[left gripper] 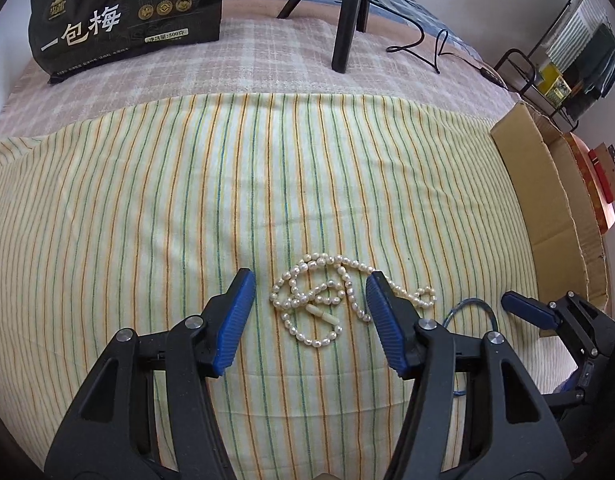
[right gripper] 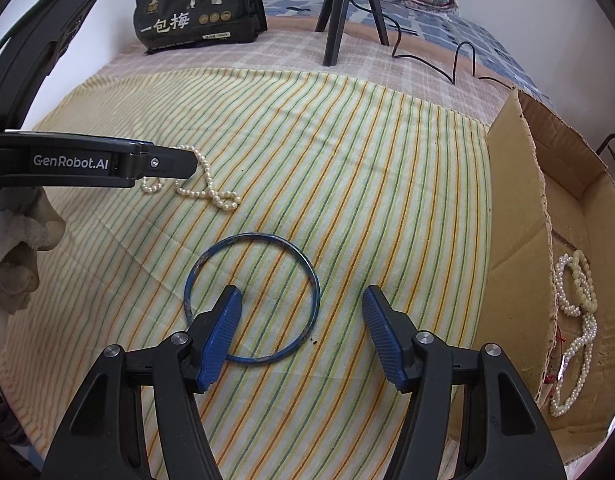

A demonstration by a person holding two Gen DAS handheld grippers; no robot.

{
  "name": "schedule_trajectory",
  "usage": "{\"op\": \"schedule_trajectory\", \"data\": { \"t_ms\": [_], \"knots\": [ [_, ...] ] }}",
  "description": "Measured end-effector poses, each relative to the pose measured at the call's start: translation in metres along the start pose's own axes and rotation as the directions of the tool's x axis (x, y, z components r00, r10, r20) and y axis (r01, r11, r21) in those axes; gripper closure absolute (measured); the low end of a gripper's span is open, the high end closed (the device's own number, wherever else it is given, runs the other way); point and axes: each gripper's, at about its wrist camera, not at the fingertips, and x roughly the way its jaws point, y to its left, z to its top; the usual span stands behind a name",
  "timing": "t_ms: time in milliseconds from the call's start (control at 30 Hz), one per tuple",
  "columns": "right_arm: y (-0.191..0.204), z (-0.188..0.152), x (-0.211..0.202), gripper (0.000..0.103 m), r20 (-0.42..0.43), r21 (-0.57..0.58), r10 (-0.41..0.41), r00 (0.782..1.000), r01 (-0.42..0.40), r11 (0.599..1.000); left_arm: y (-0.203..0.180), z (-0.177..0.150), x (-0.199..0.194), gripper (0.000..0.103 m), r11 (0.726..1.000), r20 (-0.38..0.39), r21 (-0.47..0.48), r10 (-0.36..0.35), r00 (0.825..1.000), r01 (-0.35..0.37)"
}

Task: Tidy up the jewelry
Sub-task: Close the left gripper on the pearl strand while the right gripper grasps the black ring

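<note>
A white pearl necklace (left gripper: 319, 300) lies coiled on the striped cloth (left gripper: 187, 200), right between the open blue pads of my left gripper (left gripper: 309, 282). It also shows in the right wrist view (right gripper: 211, 188), partly behind the left gripper. A thin blue bangle (right gripper: 253, 298) lies flat on the cloth; my right gripper (right gripper: 301, 294) is open above it, with the left finger (right gripper: 223, 332) inside the ring and the right finger outside. The bangle's edge (left gripper: 471, 308) shows in the left wrist view. A cardboard box (right gripper: 519, 240) at the right holds several pearl and bead strands (right gripper: 575, 320).
A black snack bag (left gripper: 123, 12) stands at the back left. Black tripod legs (left gripper: 347, 16) and a black cable (left gripper: 427, 48) sit on the checked blanket behind the cloth. The cardboard box (left gripper: 547, 200) lines the right edge. A shelf (left gripper: 567, 72) stands far right.
</note>
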Motion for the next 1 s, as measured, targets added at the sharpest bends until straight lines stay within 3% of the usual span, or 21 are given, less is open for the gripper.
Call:
{"op": "schedule_trajectory", "data": {
  "t_ms": [167,267,433,533,733,1000],
  "knots": [
    [0.000,0.000,0.002,0.041,-0.002,-0.001,-0.006,1.000,0.006,1.000,-0.015,-0.003,0.007,0.045,0.993,0.019,0.078,0.085,0.996,-0.086],
    [0.001,0.000,0.003,0.041,-0.002,0.001,-0.005,1.000,0.005,1.000,-0.020,-0.007,0.008,0.053,0.987,0.039,0.117,0.108,0.993,-0.112],
    [0.000,0.000,0.002,0.050,-0.001,0.004,0.009,1.000,-0.009,1.000,-0.016,-0.005,0.007,0.084,0.987,0.046,0.112,0.113,0.992,-0.118],
    [0.000,0.000,0.001,0.063,0.003,0.010,0.018,1.000,-0.018,1.000,-0.015,-0.006,0.006,0.094,0.986,0.050,0.111,0.122,0.991,-0.127],
    [0.001,0.001,0.001,0.096,0.007,0.011,0.031,1.000,-0.031,0.999,-0.016,-0.008,0.004,0.097,0.985,0.053,0.116,0.124,0.991,-0.129],
    [0.001,0.002,-0.005,0.100,0.025,0.012,0.040,0.999,-0.040,0.999,-0.012,-0.009,-0.006,0.097,0.988,0.064,0.101,0.111,0.992,-0.117]
  ]
}}
